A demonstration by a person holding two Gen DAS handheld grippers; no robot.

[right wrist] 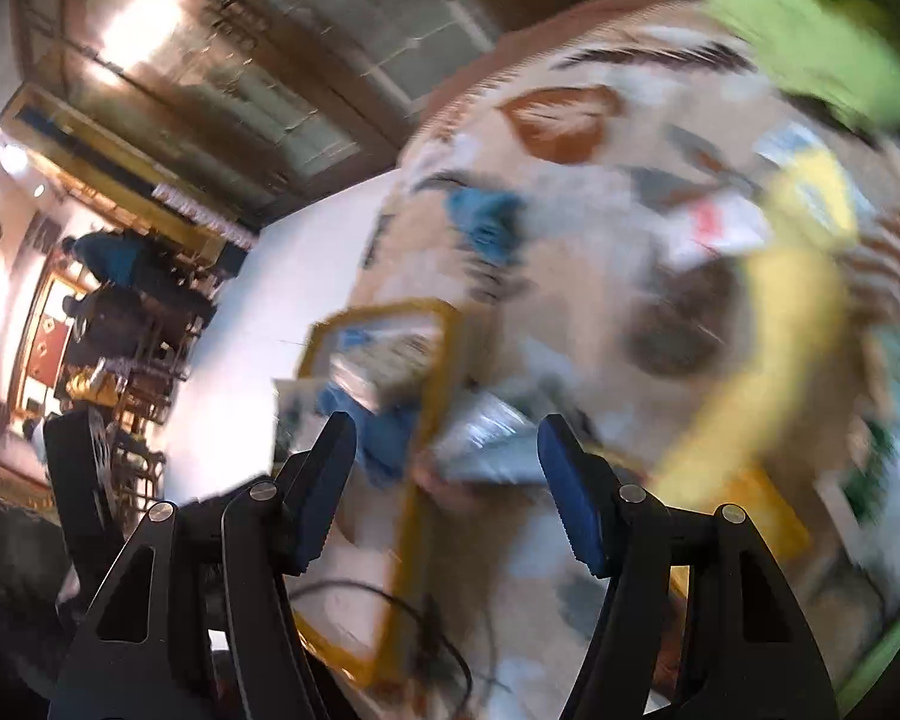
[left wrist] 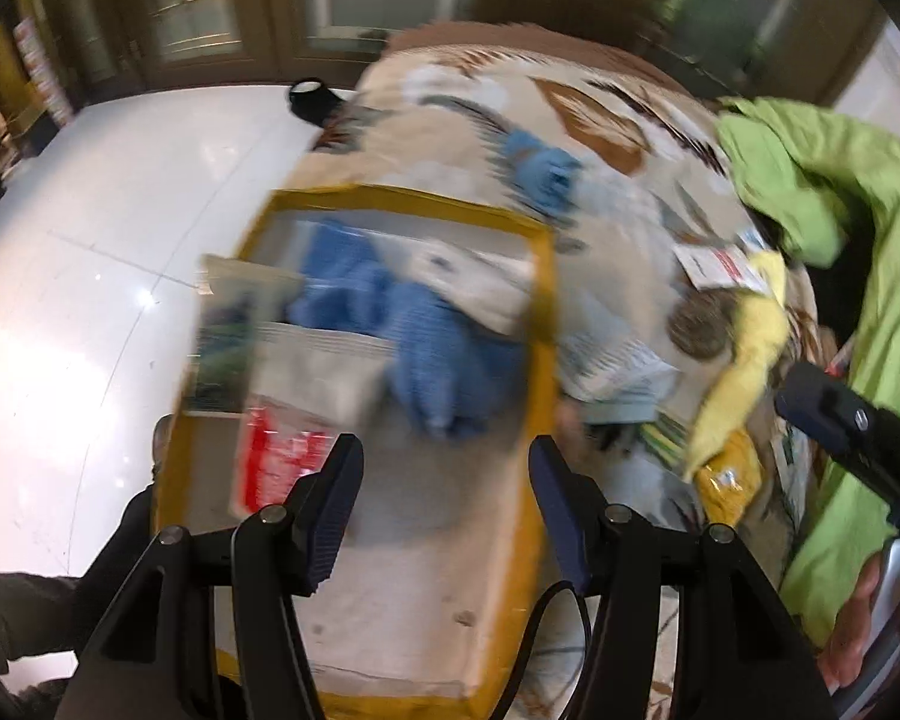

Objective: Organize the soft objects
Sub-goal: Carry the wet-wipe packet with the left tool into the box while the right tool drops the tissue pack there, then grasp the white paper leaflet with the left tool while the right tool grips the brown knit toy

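Note:
A cardboard box [left wrist: 546, 300] edged with yellow tape sits on a patterned bedspread [left wrist: 450, 120]. Inside lie a blue knitted cloth [left wrist: 426, 330], plastic packets and a red-and-white packet [left wrist: 276, 456]. My left gripper [left wrist: 444, 468] is open and empty just above the box's near end. A second blue cloth [left wrist: 540, 174] lies on the bedspread beyond the box. A yellow cloth [left wrist: 744, 354] lies to the right. The right wrist view is blurred; my right gripper [right wrist: 444, 450] is open and empty above the box [right wrist: 444, 360], with the yellow cloth [right wrist: 768, 348] at right.
A green garment [left wrist: 840, 192] lies at the right edge of the bed. A round dark object [left wrist: 702, 324] and several paper packets lie near the yellow cloth. White floor [left wrist: 90, 240] spreads left of the bed, with a black item [left wrist: 312, 97] on it.

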